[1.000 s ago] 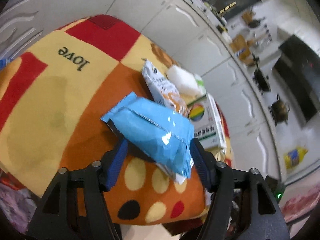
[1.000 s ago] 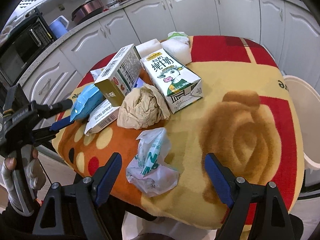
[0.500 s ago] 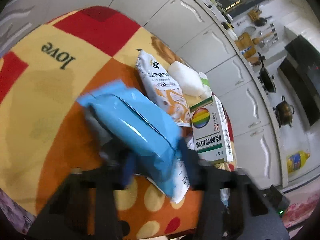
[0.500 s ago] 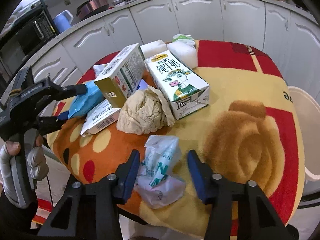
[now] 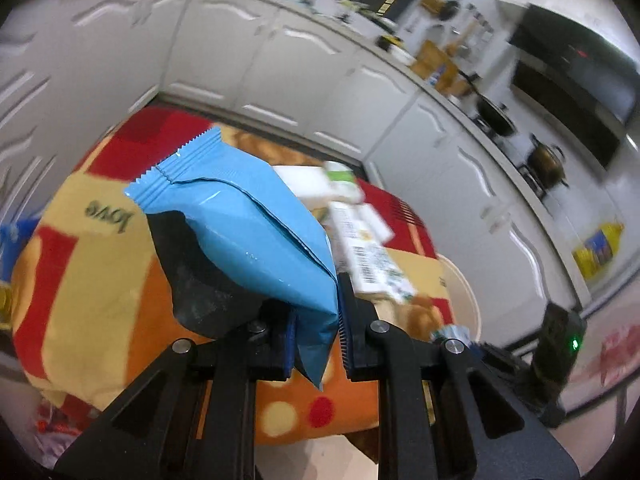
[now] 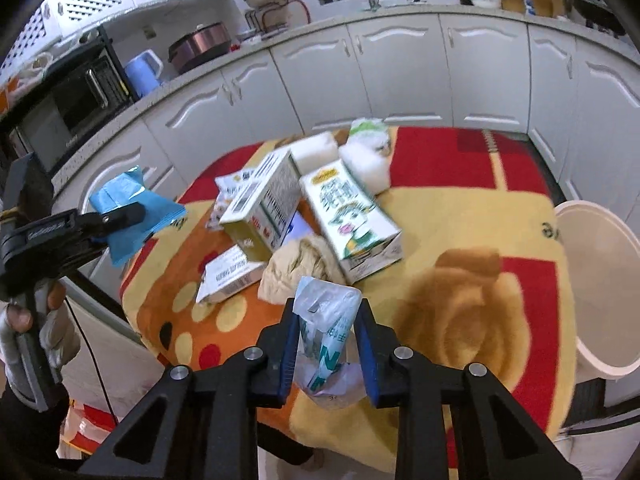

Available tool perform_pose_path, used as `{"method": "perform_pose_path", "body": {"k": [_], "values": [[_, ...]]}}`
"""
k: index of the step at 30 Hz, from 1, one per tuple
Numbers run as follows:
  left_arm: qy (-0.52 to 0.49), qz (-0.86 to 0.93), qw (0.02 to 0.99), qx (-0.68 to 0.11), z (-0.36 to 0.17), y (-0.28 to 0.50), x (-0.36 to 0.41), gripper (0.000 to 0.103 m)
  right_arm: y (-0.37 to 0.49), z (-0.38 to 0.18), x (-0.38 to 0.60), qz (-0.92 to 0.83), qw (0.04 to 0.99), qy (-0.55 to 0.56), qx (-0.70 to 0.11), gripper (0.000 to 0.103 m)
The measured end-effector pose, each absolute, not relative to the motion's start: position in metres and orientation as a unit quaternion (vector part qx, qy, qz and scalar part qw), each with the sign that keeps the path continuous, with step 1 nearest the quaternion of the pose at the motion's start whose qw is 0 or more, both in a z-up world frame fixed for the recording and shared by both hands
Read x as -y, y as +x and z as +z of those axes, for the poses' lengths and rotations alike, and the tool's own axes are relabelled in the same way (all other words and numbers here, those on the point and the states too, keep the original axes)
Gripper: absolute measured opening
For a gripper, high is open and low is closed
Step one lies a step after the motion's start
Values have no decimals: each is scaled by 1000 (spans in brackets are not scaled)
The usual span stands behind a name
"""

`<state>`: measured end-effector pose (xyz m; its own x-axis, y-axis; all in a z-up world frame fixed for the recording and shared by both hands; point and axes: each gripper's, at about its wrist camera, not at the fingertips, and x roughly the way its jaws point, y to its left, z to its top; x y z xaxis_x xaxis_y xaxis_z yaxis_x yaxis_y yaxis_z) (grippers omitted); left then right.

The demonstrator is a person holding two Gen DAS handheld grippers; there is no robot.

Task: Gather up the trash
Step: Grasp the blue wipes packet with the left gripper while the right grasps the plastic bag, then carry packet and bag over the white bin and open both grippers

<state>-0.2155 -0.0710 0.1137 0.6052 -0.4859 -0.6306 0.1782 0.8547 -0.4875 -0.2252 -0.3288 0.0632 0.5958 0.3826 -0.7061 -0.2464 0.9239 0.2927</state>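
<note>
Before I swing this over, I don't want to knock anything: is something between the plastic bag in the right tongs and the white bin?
Nothing visible. The plastic bag is lifted; only bare tablecloth lies toward the bin.

On the table (image 6: 460, 216): carton (image 6: 350, 220) right of box (image 6: 260, 204), paper wad (image 6: 300, 268) before both. Behind them, tissue pack (image 6: 370, 152). Right of the table, bin (image 6: 600, 292).

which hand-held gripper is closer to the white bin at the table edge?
Right. The right hand-held gripper, shut on a crumpled plastic wrapper, is at the near table edge, beside the white bin. The left hand-held gripper, holding a blue snack packet, is off the table's far side.
</note>
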Motion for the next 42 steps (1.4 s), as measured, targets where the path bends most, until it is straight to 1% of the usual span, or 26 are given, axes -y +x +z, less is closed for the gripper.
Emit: {"method": "perform_pose_path", "body": {"k": [11, 19, 27, 38, 39, 41, 42], "values": [[-107, -302, 854, -411, 139, -210, 184, 15, -229, 84, 403, 107, 909, 114, -387, 26], [-79, -372, 816, -435, 133, -191, 271, 15, -228, 85, 473, 28, 914, 135, -381, 26], [-54, -416, 786, -454, 121, -171, 356, 15, -224, 71, 539, -40, 905, 146, -397, 26], [-42, -419, 761, -493, 84, -133, 437, 16, -206, 31, 604, -82, 879, 182, -434, 26], [-43, -417, 759, -498, 80, -129, 442, 18, -205, 28, 605, -83, 877, 184, -436, 26], [-45, -412, 755, -508, 72, -122, 451, 29, -201, 21, 610, -86, 874, 187, -440, 26], [-46, -409, 754, -513, 67, -119, 453, 42, -200, 18, 612, -88, 872, 189, -442, 26]]}}
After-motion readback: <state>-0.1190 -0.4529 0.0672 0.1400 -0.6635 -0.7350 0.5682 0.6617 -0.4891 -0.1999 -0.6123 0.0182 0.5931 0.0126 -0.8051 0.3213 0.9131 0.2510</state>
